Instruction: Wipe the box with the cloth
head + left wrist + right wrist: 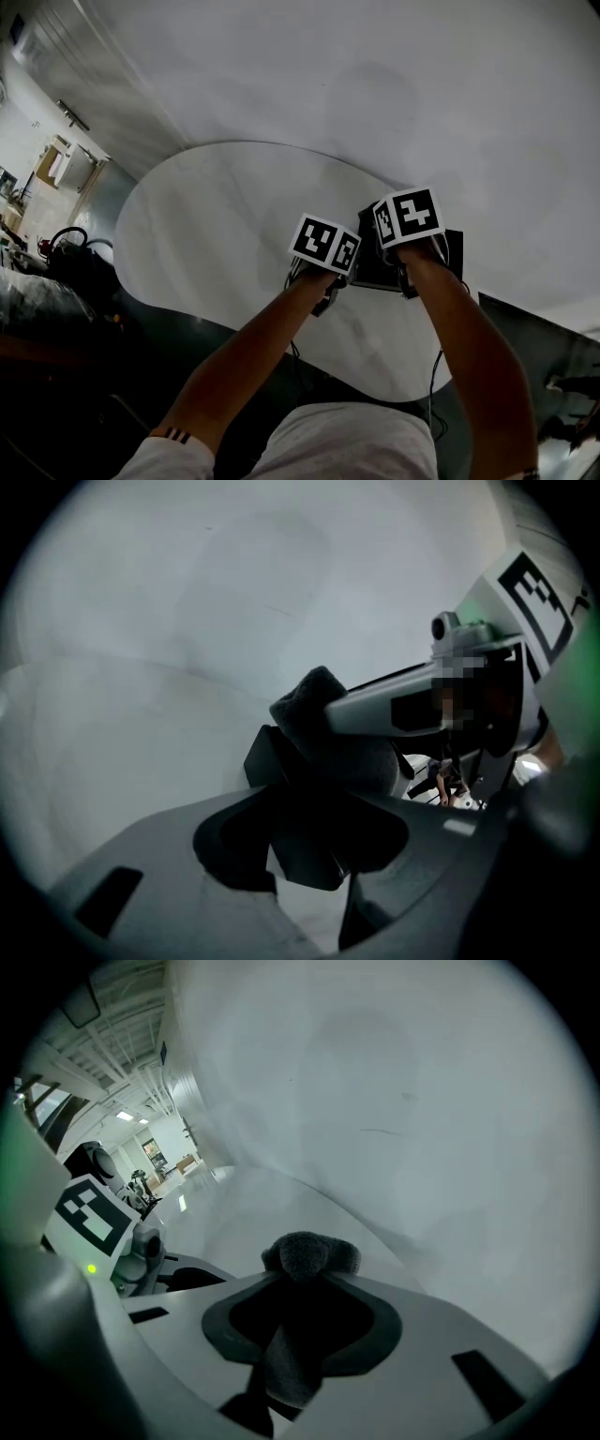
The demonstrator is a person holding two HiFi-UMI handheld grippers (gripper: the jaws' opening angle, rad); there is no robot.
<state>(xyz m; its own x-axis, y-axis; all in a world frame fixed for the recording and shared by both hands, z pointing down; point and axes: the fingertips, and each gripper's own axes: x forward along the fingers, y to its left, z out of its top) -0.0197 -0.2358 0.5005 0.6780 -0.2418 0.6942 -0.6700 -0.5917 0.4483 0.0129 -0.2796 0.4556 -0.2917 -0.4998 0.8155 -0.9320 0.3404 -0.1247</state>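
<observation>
Our box [454, 255] sits right of centre on the white table [206, 234] — left gripper [309, 803] looks clamped on its near corner, right gripper [309, 1283] pinching the grey cloth [307, 1252]. We'd brace hard with the left and drag the cloth flat across the top.

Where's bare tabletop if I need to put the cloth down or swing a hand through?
The table is bare across its whole left half, from the left hand-held gripper out to the rounded left edge. Crowded at the right: the box, the right hand-held gripper and its cloth.
</observation>
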